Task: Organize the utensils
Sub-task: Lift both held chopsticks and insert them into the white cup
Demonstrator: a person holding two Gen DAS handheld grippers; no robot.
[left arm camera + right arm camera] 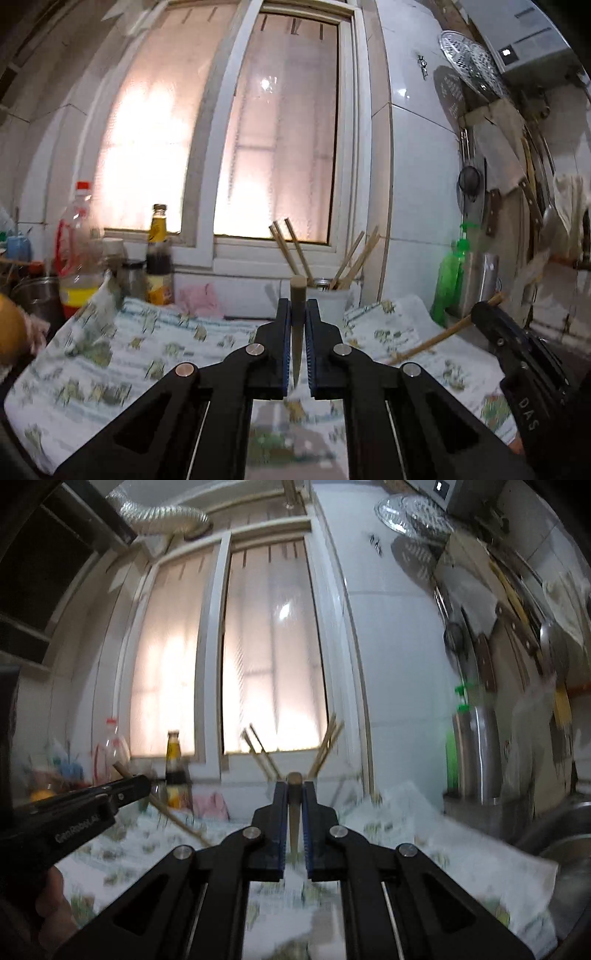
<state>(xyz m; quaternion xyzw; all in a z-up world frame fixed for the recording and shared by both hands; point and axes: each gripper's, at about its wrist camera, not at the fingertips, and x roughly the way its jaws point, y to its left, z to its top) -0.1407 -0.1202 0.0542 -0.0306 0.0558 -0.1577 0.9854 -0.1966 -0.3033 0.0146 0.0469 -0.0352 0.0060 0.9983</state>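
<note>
My left gripper (297, 308) is shut on a wooden chopstick (297, 332) that runs along the fingers, its thick end pointing forward. My right gripper (294, 790) is shut on another chopstick (294, 821) the same way. Each gripper shows in the other's view: the right one (480, 310) with its chopstick (439, 338) slanting down left, the left one (142, 781) with its chopstick (177, 821) slanting down right. A white utensil cup (330, 301) with several chopsticks (291, 249) stands by the window sill, just beyond both grippers; its chopsticks (325, 749) also show in the right wrist view.
A patterned cloth (147, 347) covers the counter. Sauce and oil bottles (159, 254) and a steel pot (35, 295) stand at the left. A green bottle (448, 284), knives and strainers (471, 184) are at the right wall. A steel sink (565, 845) is at the far right.
</note>
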